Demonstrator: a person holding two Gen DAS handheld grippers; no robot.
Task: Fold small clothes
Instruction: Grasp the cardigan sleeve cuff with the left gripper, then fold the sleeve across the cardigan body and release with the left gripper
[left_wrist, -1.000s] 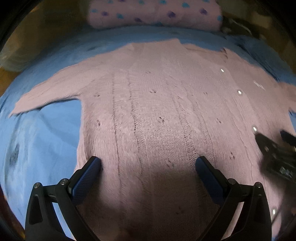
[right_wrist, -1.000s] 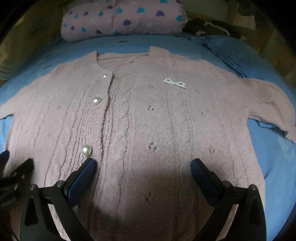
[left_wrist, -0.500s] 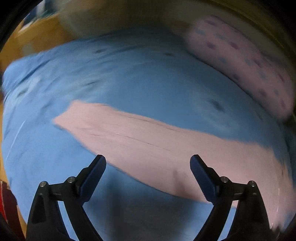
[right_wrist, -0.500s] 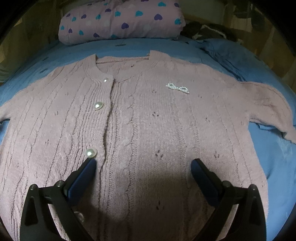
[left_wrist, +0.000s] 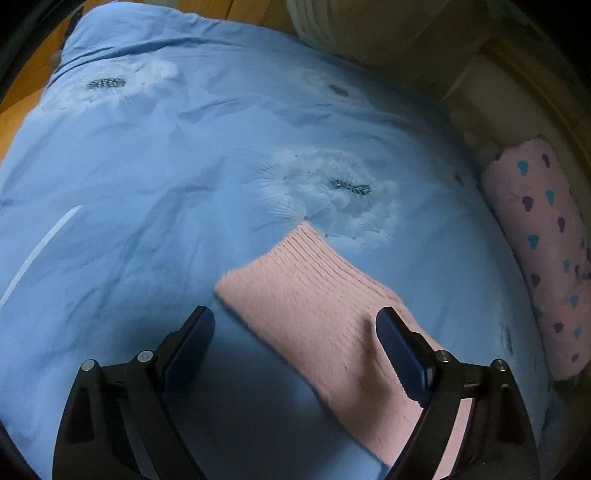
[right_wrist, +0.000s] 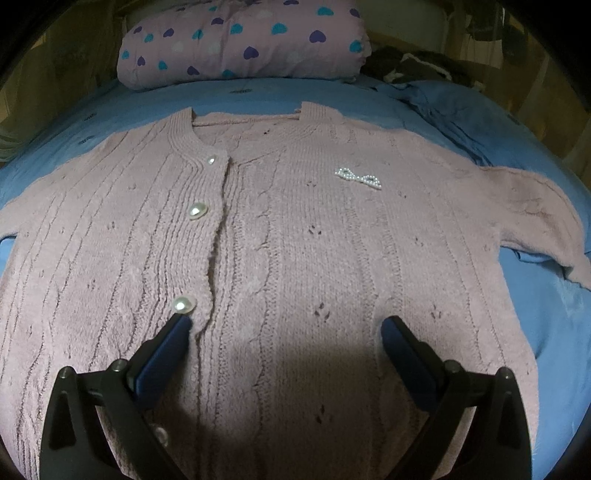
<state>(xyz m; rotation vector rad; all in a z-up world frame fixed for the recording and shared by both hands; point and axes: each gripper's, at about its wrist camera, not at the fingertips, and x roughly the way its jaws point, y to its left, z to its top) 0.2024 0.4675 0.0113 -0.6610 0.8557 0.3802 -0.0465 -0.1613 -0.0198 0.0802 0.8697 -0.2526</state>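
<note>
**Cardigan laid flat, no fold made yet**

The pink knit cardigan (right_wrist: 280, 258) lies face up and spread across the blue duvet (right_wrist: 554, 332), buttoned, collar toward the heart-print pillow (right_wrist: 243, 40), pearl buttons (right_wrist: 197, 211) down the front and a beaded bow (right_wrist: 358, 177) on the chest. Both sleeves are out to the sides — nothing has been turned in, so by my reading the folding is all still ahead.

The left gripper (left_wrist: 295, 332) hangs over the outstretched sleeve (left_wrist: 317, 302) near its ribbed cuff (left_wrist: 314, 247). Its jaws have just been closing a little but stand wide, one over bare duvet and one over the knit; the pads grasp nothing. That looks like the approach to a first sleeve fold. The right gripper (right_wrist: 284, 332) hovers over the lower front of the body, jaws spread, released, gripping no cloth.

Room is generous on the cuff side: open duvet runs well beyond the sleeve to the bed's edge, where wooden floor (left_wrist: 33, 92) shows. The pillow lies near the collar, and rumpled blue cloth (right_wrist: 454, 110) sits beyond the other shoulder — the tighter side.
</note>
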